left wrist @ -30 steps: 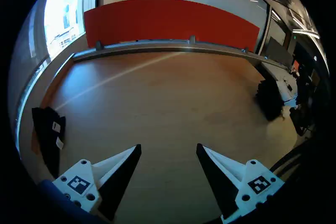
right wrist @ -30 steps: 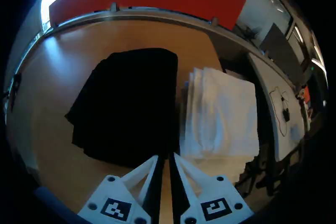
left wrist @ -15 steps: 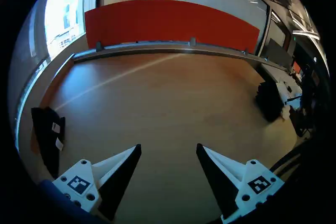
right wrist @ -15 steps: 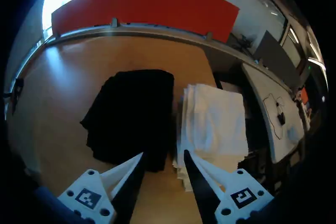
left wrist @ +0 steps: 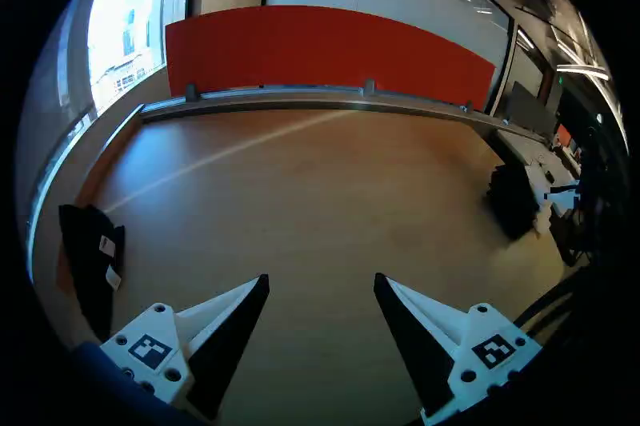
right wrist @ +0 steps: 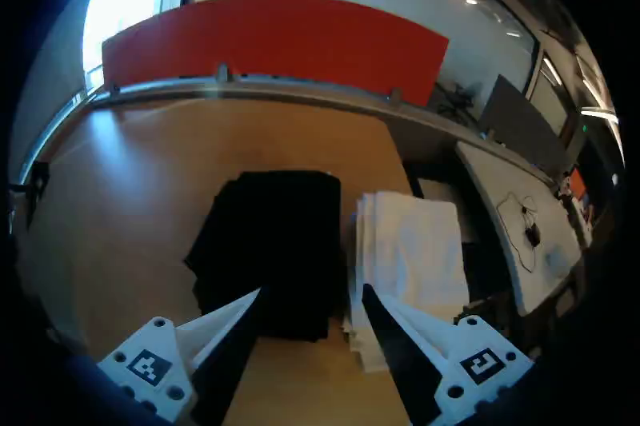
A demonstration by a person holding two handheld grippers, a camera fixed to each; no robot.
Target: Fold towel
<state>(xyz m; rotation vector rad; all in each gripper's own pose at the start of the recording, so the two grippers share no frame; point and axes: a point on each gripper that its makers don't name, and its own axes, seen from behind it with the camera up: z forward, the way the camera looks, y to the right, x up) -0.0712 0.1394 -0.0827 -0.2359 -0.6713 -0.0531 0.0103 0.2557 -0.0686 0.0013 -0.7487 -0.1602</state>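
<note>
Wood table (right wrist: 120,186): black towel (right wrist: 272,242) lying flat, white towel stack (right wrist: 408,250) just beside it. Black cloth (left wrist: 86,254) near table edge.

The left gripper (left wrist: 320,276) has two fingers (left wrist: 232,326) shaped as long tapering wedges, black on their inner faces and white along the outer sides. Each finger widens at its near end into a white plastic block (left wrist: 172,346) with rounded corners, dotted with small round holes (left wrist: 121,340) (screws or empty sockets, too small to tell). Each block carries a square black-and-white fiducial tag (left wrist: 494,350). The right gripper (right wrist: 310,288) is built alike, with black-faced white wedge fingers (right wrist: 228,338), a rounded white block (right wrist: 448,346) under each, dark round holes (right wrist: 158,321) near the corners, and one square coded tag (right wrist: 150,364) per side.
</note>
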